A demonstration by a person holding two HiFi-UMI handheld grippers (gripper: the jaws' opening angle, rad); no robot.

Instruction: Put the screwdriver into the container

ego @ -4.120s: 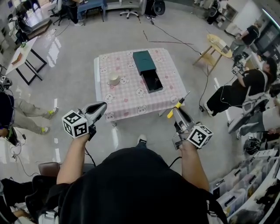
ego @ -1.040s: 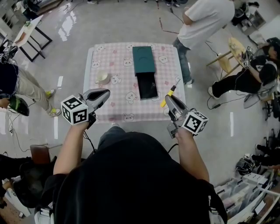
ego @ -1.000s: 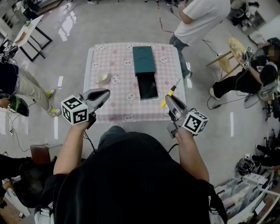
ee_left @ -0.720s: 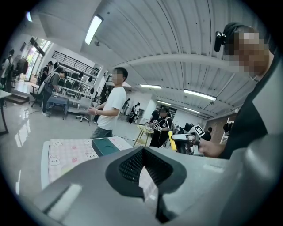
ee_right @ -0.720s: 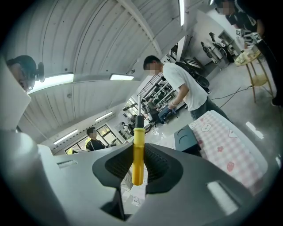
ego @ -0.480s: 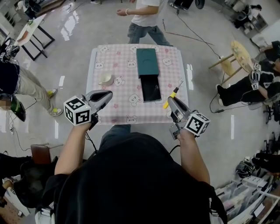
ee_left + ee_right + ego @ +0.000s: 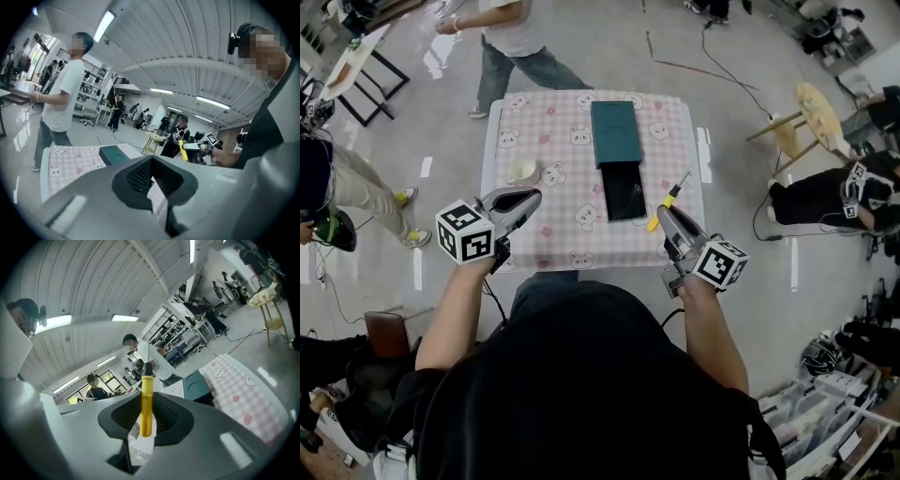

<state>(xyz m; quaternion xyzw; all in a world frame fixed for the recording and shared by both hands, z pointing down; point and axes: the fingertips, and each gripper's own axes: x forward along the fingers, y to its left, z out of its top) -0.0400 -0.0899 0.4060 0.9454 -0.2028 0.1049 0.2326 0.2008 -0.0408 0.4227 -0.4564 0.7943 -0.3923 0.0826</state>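
While I held both tools short of the bench [image 7: 567, 117], the right gripper [image 7: 667, 217] was clamped on the yellow handle of the screwdriver [image 7: 668, 200]. In the right gripper view the handle stood upright between the pads, with the thin shaft pointing up and away from me. That hold looked deliberate to me: gripping low on the handle left the whole shaft free to go tip first into the container [image 7: 624, 192]. The screwdriver hung over the bench's near right edge in the head view, just beside the container and lower right of it, not yet inside. The container lay at the middle of the checked cloth, its dark tray drawn out toward me from under the green lid [image 7: 614, 131], so the opening faced up and was ready to receive the tool.

The left gripper [image 7: 530, 198] hovered over the bench's near left corner with its pads brought together on nothing. I judged it was simply parked clear of the work.

I counted one screwdriver, one container with one lid, one pale cup [image 7: 523, 171] left of the container, and two grippers. Three bystanders showed around the bench: one walking at the upper left, one at the left edge and one seated at the right.
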